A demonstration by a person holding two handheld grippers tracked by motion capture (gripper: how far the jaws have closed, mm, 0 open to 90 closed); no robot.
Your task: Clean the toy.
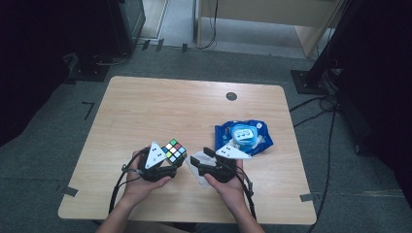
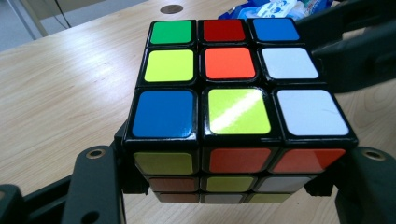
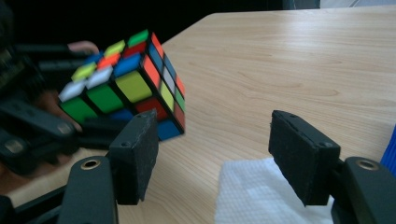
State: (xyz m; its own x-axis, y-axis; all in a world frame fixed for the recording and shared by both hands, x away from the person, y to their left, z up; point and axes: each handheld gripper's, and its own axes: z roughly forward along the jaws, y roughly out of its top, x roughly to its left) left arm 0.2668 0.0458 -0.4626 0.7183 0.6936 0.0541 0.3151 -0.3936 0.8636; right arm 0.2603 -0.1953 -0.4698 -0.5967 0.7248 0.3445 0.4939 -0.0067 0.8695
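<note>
A scrambled Rubik's cube is held just above the wooden table, left of centre near the front. My left gripper is shut on it, with its pads pressing on two opposite sides of the cube. My right gripper is just to the right of the cube and stands open. In the right gripper view nothing lies between its jaws, and the cube hangs tilted beyond its left pad. A white tissue lies on the table under the right gripper.
A blue wet-wipe packet lies on the table behind the right gripper. A small dark round disc sits near the far edge. Cables trail from both grippers toward the front edge.
</note>
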